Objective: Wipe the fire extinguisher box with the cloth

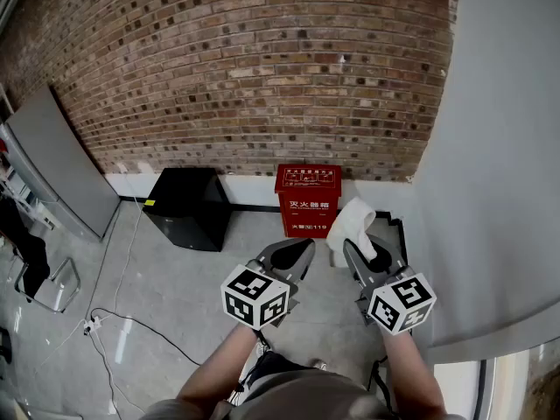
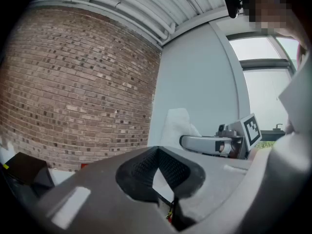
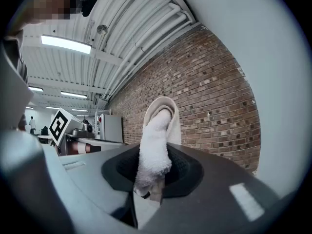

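The red fire extinguisher box stands on the floor against the brick wall, its lid shut. A white cloth sticks up from my right gripper, which is shut on it just right of the box and a little nearer than it. The right gripper view shows the cloth pinched between the jaws and folded over at the top. My left gripper is shut and empty, held in front of the box. The left gripper view shows the cloth and the right gripper beside it.
A black cabinet stands left of the box against the wall. A grey pillar fills the right side. A grey panel leans at the left, and a cable trails over the concrete floor.
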The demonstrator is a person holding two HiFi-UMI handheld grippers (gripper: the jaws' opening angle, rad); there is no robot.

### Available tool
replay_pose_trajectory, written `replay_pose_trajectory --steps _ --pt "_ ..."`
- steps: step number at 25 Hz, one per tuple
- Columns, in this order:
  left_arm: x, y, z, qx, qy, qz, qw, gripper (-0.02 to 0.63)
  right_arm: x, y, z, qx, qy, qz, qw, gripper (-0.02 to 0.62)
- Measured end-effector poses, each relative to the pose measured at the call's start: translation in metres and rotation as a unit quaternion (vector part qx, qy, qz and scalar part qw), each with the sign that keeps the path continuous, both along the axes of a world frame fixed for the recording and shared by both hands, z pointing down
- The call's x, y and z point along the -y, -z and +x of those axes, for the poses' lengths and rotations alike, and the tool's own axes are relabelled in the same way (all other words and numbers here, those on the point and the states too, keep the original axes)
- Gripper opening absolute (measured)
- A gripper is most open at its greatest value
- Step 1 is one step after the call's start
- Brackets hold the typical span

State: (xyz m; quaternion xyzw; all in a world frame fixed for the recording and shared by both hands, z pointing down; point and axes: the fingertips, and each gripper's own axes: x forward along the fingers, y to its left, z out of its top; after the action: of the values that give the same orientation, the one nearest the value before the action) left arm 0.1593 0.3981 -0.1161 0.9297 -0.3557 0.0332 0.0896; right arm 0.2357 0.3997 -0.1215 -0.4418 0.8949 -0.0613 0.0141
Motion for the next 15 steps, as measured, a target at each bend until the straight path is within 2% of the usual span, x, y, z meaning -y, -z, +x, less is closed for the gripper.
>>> replay_pose_trajectory --steps 15 --pt "0.001 -0.001 0.004 0.007 0.005 -0.005 0.9999 0.000 0.004 0.001 0.011 0.007 -0.008 0.000 1.000 0.112"
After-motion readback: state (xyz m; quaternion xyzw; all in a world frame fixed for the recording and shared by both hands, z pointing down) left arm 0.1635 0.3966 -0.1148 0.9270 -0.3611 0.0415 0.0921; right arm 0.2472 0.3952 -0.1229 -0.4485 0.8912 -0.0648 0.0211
